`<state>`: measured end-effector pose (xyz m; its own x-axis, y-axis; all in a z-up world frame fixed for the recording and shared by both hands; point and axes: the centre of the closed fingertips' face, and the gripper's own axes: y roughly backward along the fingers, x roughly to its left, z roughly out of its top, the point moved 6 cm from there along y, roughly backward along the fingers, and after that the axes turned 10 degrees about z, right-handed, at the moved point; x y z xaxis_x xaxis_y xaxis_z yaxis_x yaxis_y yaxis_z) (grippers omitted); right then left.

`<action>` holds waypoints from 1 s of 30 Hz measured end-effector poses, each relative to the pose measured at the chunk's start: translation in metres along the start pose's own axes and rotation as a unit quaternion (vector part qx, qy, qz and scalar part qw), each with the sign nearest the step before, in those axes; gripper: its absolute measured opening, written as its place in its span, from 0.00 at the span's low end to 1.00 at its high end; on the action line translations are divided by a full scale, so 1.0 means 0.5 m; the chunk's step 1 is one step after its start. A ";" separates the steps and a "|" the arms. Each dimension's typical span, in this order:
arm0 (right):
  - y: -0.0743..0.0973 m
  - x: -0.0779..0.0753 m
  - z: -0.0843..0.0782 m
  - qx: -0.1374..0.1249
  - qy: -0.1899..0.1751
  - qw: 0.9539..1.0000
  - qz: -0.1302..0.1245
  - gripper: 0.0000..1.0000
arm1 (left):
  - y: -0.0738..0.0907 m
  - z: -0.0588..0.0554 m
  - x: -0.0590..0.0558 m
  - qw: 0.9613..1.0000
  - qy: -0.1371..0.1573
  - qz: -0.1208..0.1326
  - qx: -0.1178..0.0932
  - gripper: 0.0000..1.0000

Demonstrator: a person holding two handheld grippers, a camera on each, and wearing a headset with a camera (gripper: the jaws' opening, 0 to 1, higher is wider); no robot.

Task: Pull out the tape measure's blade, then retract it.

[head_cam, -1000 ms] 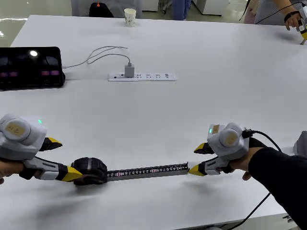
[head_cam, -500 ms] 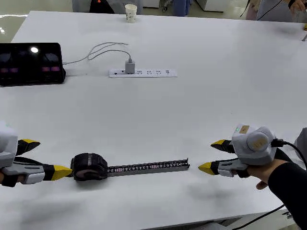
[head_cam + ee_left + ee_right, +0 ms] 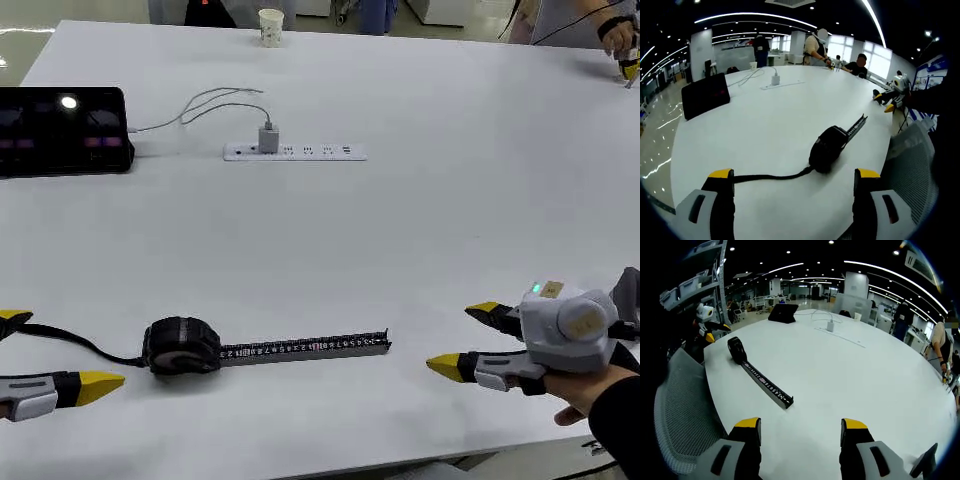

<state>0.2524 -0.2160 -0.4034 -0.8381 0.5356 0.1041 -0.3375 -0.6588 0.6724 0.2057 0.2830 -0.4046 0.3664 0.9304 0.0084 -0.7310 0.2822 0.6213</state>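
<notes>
A single tape measure sits near the front edge of the smooth white counter [image 3: 420, 200]. Its case [image 3: 183, 345] is round, black and rubbery looking, lying on its side. The blade [image 3: 305, 347] is drawn out of it, a flat dark strip printed with pale numerals, resting on the counter with its hooked end pointing toward the right gripper [image 3: 462, 338] but well apart from it. A thin black strap [image 3: 80, 345] curls out of the case's other side toward the left gripper [image 3: 55, 350]; whether it touches a jaw I cannot tell.

There are two grippers, both of pale grey plastic with black jaws capped in yellow. Each has its jaws spread wide with nothing between them but counter.

Farther back lies one long white power strip [image 3: 310, 152] with one grey charger [image 3: 269, 139] plugged in and a thin white cable [image 3: 215, 103] looping off it. One glossy dark tablet [image 3: 62, 130] is at the left. One paper cup [image 3: 270, 28] stands upright at the far edge; its contents are hidden from here.
</notes>
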 end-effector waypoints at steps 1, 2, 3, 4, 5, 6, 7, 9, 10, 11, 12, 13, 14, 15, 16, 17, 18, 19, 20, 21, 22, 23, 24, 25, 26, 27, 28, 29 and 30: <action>0.002 0.001 -0.007 0.004 0.003 1.000 -0.003 0.65 | 0.006 -0.005 0.001 1.000 0.003 0.000 -0.003 0.99; 0.003 0.002 -0.014 0.008 0.005 1.000 -0.004 0.66 | 0.009 -0.009 0.002 1.000 0.003 0.001 -0.001 0.99; 0.005 0.003 -0.018 0.009 0.006 1.000 -0.006 0.70 | 0.013 -0.012 0.003 1.000 0.002 0.003 -0.001 0.99; 0.008 0.002 -0.024 0.010 0.007 1.000 -0.008 0.73 | 0.018 -0.015 0.004 1.000 -0.002 0.007 -0.005 0.99; 0.011 0.001 -0.028 0.011 0.005 1.000 -0.011 0.77 | 0.021 -0.016 0.004 1.000 -0.003 0.006 -0.007 0.99; 0.016 -0.001 -0.032 0.009 0.005 1.000 -0.017 0.81 | 0.025 -0.018 0.005 1.000 -0.008 0.006 -0.011 0.99; 0.019 -0.003 -0.033 0.006 0.003 1.000 -0.022 0.85 | 0.027 -0.020 0.004 1.000 -0.010 0.004 -0.011 0.99; 0.027 -0.005 -0.040 0.000 -0.002 1.000 -0.030 0.93 | 0.029 -0.025 0.004 1.000 -0.020 0.006 -0.007 0.99; 0.029 -0.007 -0.043 -0.005 -0.005 1.000 -0.031 0.96 | 0.030 -0.028 0.005 1.000 -0.024 0.008 -0.001 0.99; 0.031 -0.007 -0.049 -0.007 -0.008 1.000 -0.029 0.99 | 0.030 -0.032 0.007 1.000 -0.028 0.011 0.007 0.99; 0.032 -0.007 -0.053 -0.006 -0.007 1.000 -0.028 0.99 | 0.029 -0.033 0.007 0.999 -0.029 0.013 0.005 0.99; 0.034 -0.005 -0.060 -0.002 -0.010 1.000 -0.025 0.99 | 0.030 -0.032 0.010 0.999 -0.037 0.017 0.000 0.99; 0.034 -0.003 -0.063 -0.003 -0.012 1.000 -0.024 0.99 | 0.030 -0.031 0.012 0.999 -0.039 0.022 -0.003 0.99; 0.035 -0.001 -0.066 -0.004 -0.014 1.000 -0.023 0.99 | 0.031 -0.030 0.013 0.999 -0.039 0.021 -0.006 0.99; 0.034 0.001 -0.070 -0.003 -0.017 1.000 -0.019 0.99 | 0.031 -0.028 0.011 0.999 -0.036 0.017 -0.010 0.99; 0.034 0.003 -0.072 -0.004 -0.019 1.000 -0.016 0.99 | 0.031 -0.028 0.011 0.999 -0.034 0.016 -0.010 0.99; 0.033 0.004 -0.072 -0.003 -0.019 1.000 -0.015 0.99 | 0.032 -0.029 0.011 0.999 -0.034 0.016 -0.009 0.99; 0.034 0.005 -0.072 -0.005 -0.020 1.000 -0.015 0.99 | 0.032 -0.030 0.009 0.999 -0.033 0.014 -0.007 0.99; 0.033 0.005 -0.071 -0.004 -0.017 1.000 -0.016 0.99 | 0.033 -0.031 0.006 0.999 -0.033 0.009 -0.005 0.99; 0.034 0.003 -0.072 0.001 -0.009 1.000 -0.019 0.99 | 0.033 -0.032 0.003 0.999 -0.035 0.008 -0.004 0.99; 0.034 0.004 -0.072 0.003 -0.007 1.000 -0.017 0.99 | 0.033 -0.032 0.001 0.999 -0.036 0.006 -0.004 0.99; 0.033 0.004 -0.073 0.006 -0.007 1.000 -0.016 0.99 | 0.033 -0.032 0.000 0.999 -0.036 0.006 -0.006 0.99; 0.033 0.005 -0.073 0.008 -0.007 1.000 -0.015 0.99 | 0.032 -0.033 -0.002 0.999 -0.039 0.005 -0.008 0.99; 0.033 0.005 -0.073 0.009 -0.008 1.000 -0.015 0.99 | 0.032 -0.033 -0.001 0.999 -0.040 0.005 -0.009 0.99; 0.033 0.003 -0.073 0.008 -0.007 1.000 -0.016 0.99 | 0.032 -0.033 -0.001 0.999 -0.041 0.006 -0.010 0.99; 0.033 0.003 -0.073 0.008 -0.008 1.000 -0.015 0.99 | 0.032 -0.033 0.000 0.999 -0.041 0.007 -0.011 0.99; 0.033 0.003 -0.073 0.008 -0.009 1.000 -0.015 0.99 | 0.033 -0.033 -0.001 0.999 -0.040 0.007 -0.012 0.99; 0.033 0.003 -0.072 0.005 -0.011 1.000 -0.015 0.99 | 0.033 -0.032 -0.002 0.999 -0.038 0.007 -0.014 0.99; 0.034 0.003 -0.072 0.003 -0.014 1.000 -0.014 0.99 | 0.034 -0.032 -0.003 0.999 -0.038 0.007 -0.015 0.99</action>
<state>0.2302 -0.2454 -0.4183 -0.8163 0.5681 0.1048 -0.3578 -0.6396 0.6803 0.1834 0.2900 -0.4066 0.3977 0.9143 0.0765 -0.7529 0.2776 0.5968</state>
